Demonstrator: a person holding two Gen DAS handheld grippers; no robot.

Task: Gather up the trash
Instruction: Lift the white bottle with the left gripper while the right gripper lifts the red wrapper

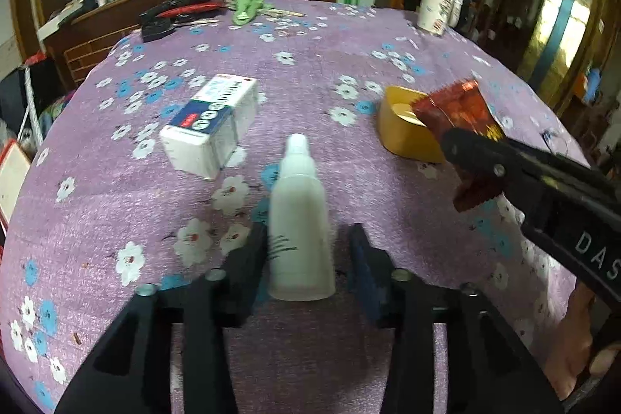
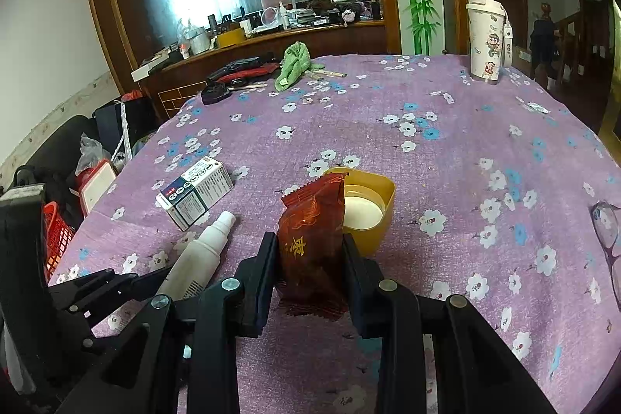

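Note:
A white spray bottle [image 1: 299, 220] lies on the purple flowered cloth between the open fingers of my left gripper [image 1: 308, 253], with a gap on the right side; it also shows in the right wrist view [image 2: 200, 253]. My right gripper [image 2: 306, 268] is shut on a red snack wrapper [image 2: 312, 239] and holds it just in front of a yellow cup [image 2: 374, 208]. In the left wrist view the wrapper [image 1: 458, 109] hangs from the right gripper [image 1: 475, 152] over the yellow cup [image 1: 403, 130]. A white medicine box [image 1: 211, 125] lies to the left, also in the right wrist view [image 2: 196, 193].
A tall patterned tumbler [image 2: 487, 39] stands at the far right edge. A green cloth [image 2: 295, 63] and black and red tools [image 2: 240, 72] lie at the far side. Eyeglasses [image 2: 609, 235] lie at the right. A red basket [image 2: 56, 235] sits off the table's left edge.

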